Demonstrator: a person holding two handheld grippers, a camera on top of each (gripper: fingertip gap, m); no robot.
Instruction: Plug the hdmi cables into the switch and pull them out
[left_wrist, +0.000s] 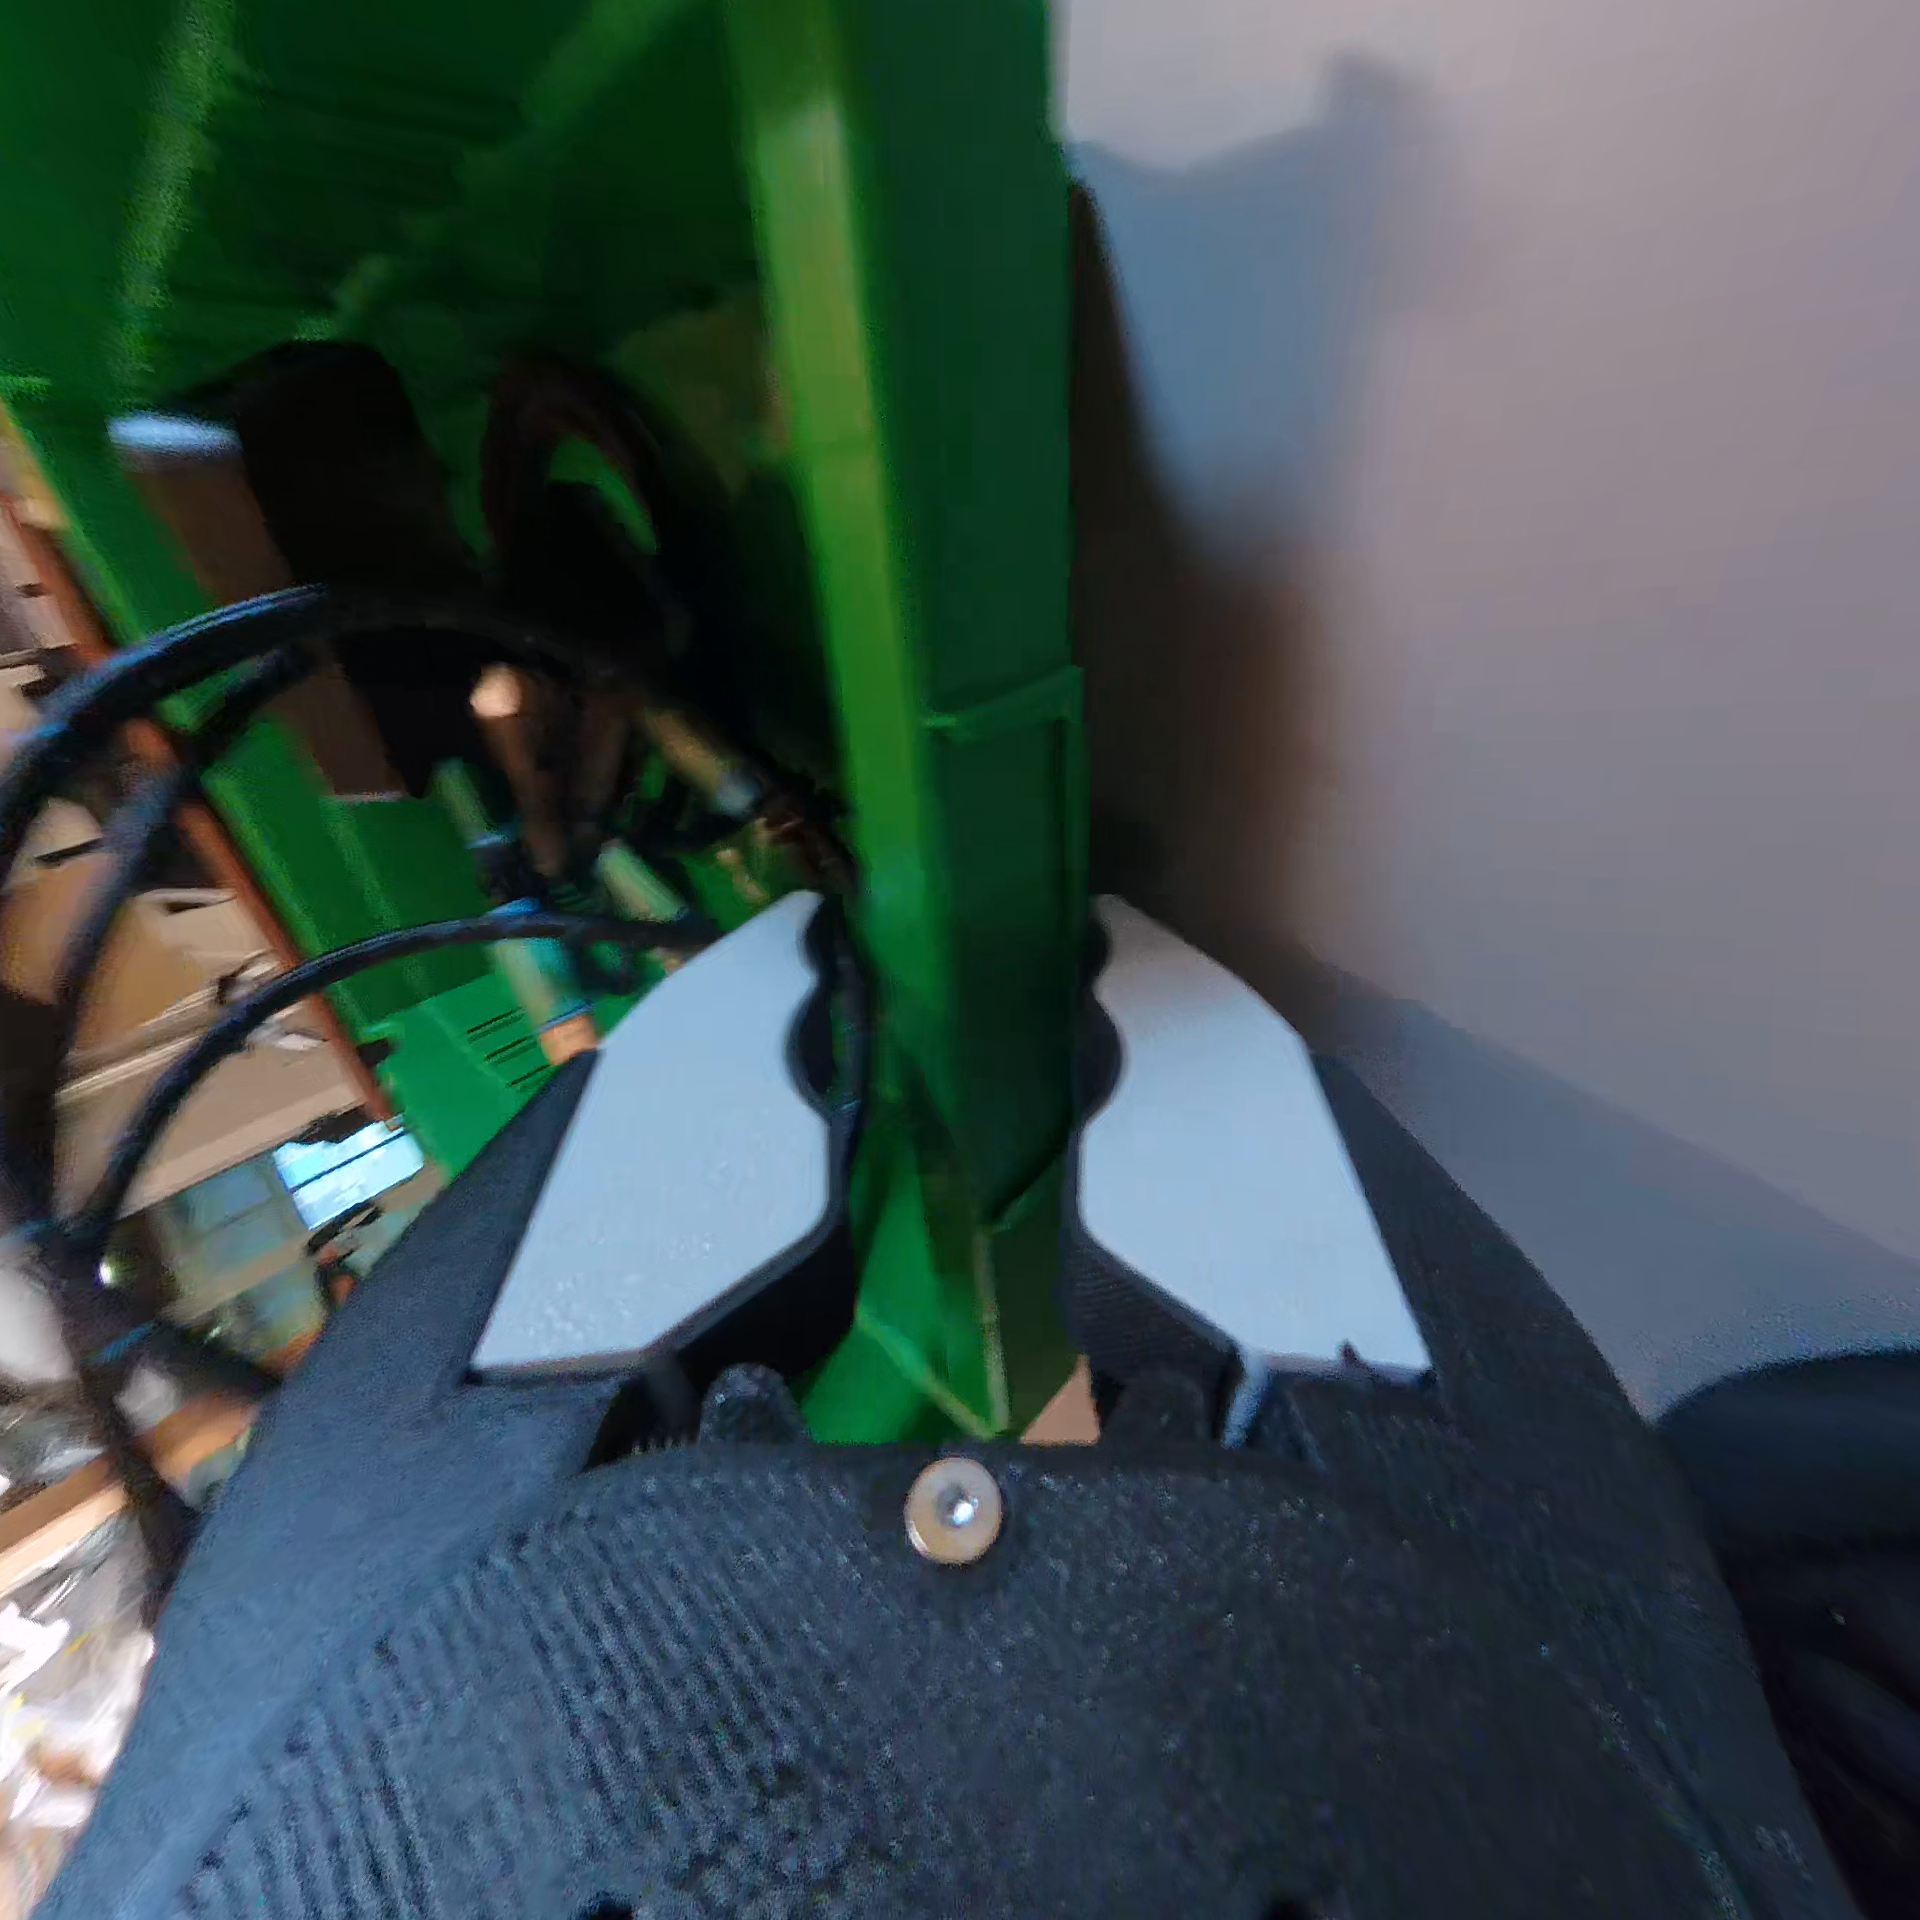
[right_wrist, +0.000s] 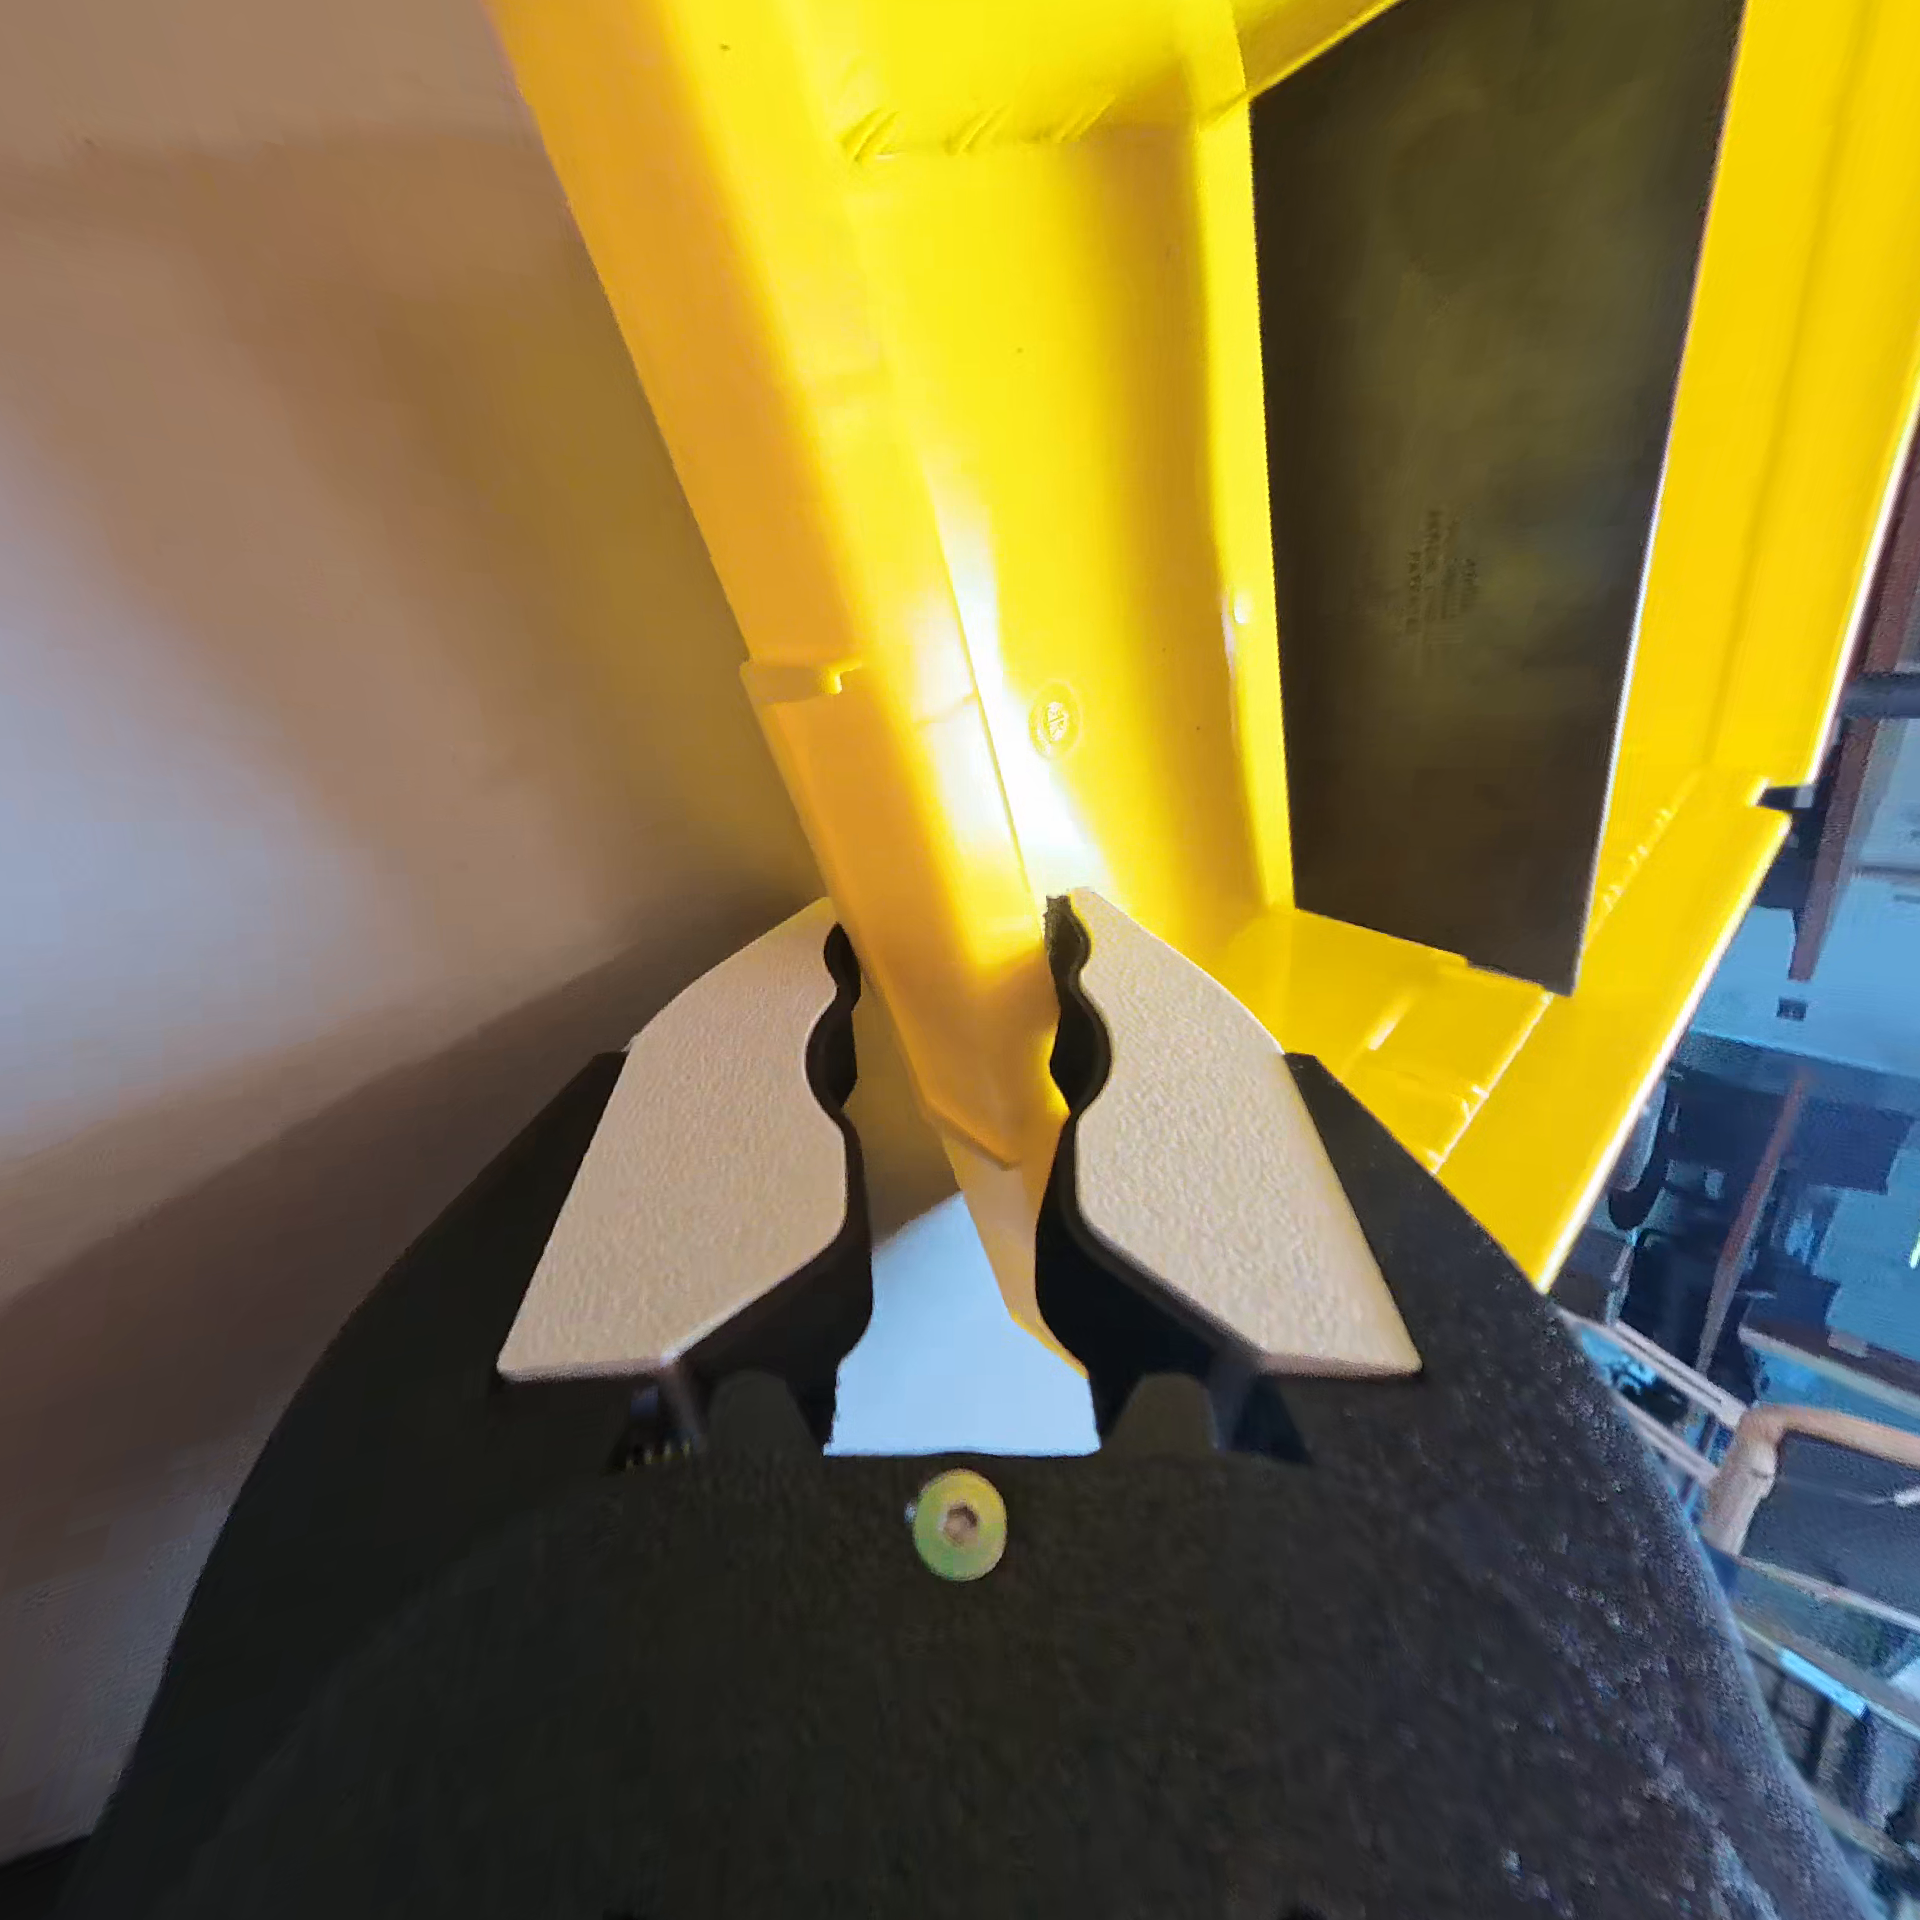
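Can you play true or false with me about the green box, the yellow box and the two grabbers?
1. The left gripper clamps a wall of the green bin. True.
2. The right gripper grips a red bin. False: it is a yellow bin.
3. Black cables lie in the green bin. True.
4. The yellow bin is full of cables. False: no cables show there, only a dark panel.
5. The right gripper is wide open and empty. False: it grips the bin's wall.

Green bin (left_wrist: 914, 520) — wall (left_wrist: 1558, 520) beside; yellow bin (right_wrist: 935, 416), dark floor.
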